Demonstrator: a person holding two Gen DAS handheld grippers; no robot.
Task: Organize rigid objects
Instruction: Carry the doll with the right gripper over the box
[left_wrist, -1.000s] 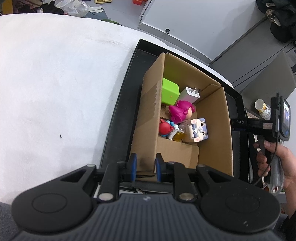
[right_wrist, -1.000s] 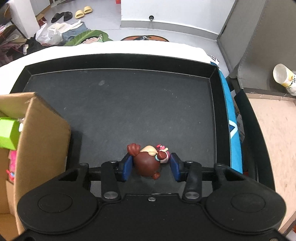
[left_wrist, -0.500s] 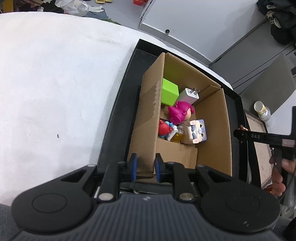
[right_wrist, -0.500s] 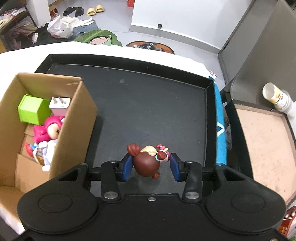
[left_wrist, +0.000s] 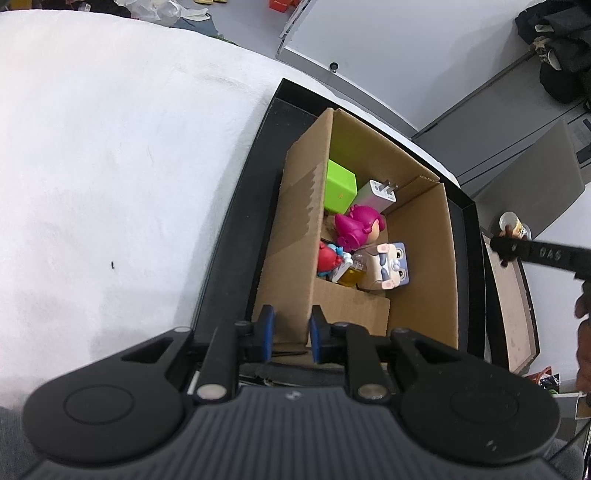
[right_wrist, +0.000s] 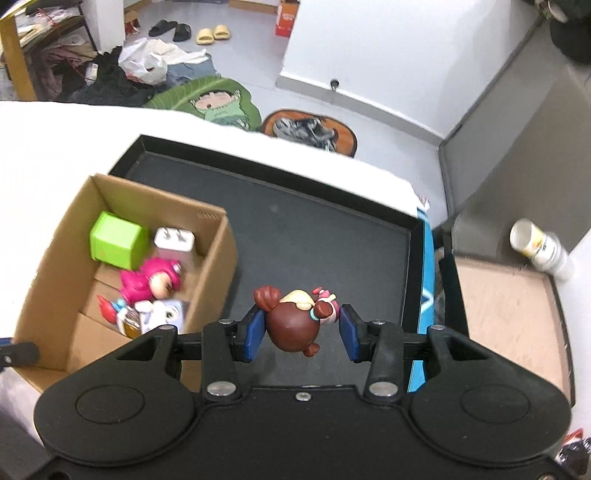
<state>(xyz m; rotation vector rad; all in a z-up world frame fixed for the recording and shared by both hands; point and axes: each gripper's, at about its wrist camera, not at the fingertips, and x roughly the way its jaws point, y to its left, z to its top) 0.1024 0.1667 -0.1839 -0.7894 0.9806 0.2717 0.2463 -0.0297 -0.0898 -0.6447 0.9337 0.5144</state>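
figurine clamped in right hand-held gripper; left hand-held gripper pinches one box wall.

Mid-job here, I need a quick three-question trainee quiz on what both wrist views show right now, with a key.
1. True or false: the right tool holds a brown-haired toy figurine above the black tray.
2. Multiple choice: the left tool grips what? A) the lime green cube B) the near corner of the brown cardboard box C) the white plug charger
3. Fill in: next to the green cube, the pink-haired doll lies ____ the box.

Key: 1 true; 2 B; 3 inside.
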